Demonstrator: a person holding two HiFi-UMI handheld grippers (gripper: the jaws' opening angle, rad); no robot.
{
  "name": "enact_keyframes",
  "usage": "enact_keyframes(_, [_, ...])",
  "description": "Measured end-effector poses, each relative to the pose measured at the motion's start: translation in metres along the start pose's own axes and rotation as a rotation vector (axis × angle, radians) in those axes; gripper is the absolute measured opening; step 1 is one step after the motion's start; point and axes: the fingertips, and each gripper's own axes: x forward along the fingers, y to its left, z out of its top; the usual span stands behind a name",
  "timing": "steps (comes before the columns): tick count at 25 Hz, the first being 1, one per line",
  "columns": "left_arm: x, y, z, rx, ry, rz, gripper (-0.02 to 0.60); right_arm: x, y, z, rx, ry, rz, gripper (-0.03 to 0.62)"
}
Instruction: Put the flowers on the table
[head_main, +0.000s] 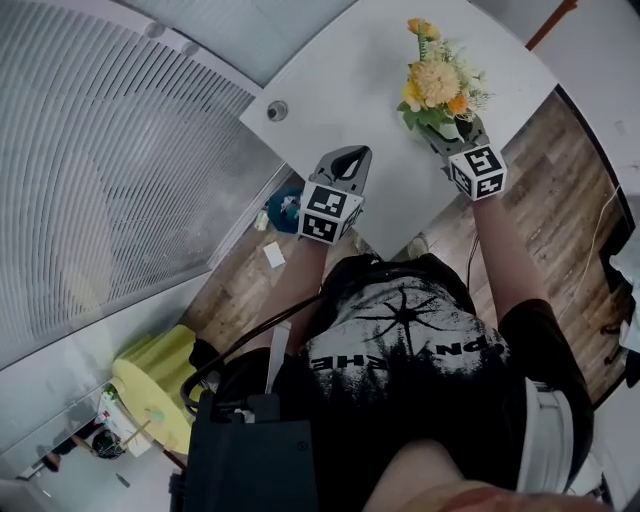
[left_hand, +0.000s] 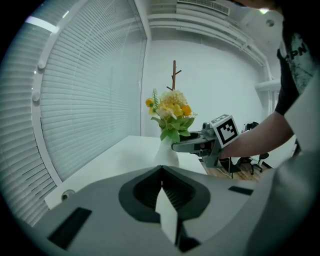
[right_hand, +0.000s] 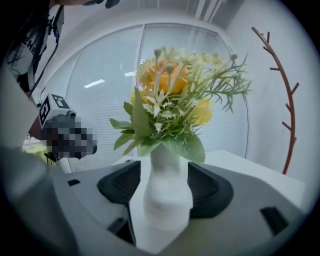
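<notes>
While the white vase (right_hand: 167, 197) of yellow and orange flowers (head_main: 437, 82) stands upright on the white counter (head_main: 340, 70), the right gripper (head_main: 452, 133) has its fingers (right_hand: 119, 186) wide either side of the vase, not pressing it. Left gripper (left_hand: 162, 175): fingers closed together, empty, apart from the vase.

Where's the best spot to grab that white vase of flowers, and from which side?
Probably take the vase by its upper body, just under the leaves, coming in level from the side, as the right claw sits now, open around it. It stands upright, and the flowers spread over the top, blocking a grip from above.
</notes>
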Motion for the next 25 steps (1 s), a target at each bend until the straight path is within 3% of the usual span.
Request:
enact_keyframes(11, [0.009,-0.038,0.022,-0.015,-0.074,-0.021,0.012,-0.059,0.017,-0.009,-0.029,0.090,0.004,0.274])
enact_keyframes(19, [0.014,-0.050,0.043,-0.003,-0.134,-0.010,0.012,-0.095,0.020,0.015,-0.029,0.036,-0.014,0.077])
enact_keyframes(25, [0.017,-0.057,0.053,0.010,-0.155,-0.017,0.012,-0.108,0.019,0.027,-0.045,0.019,-0.018,0.025])
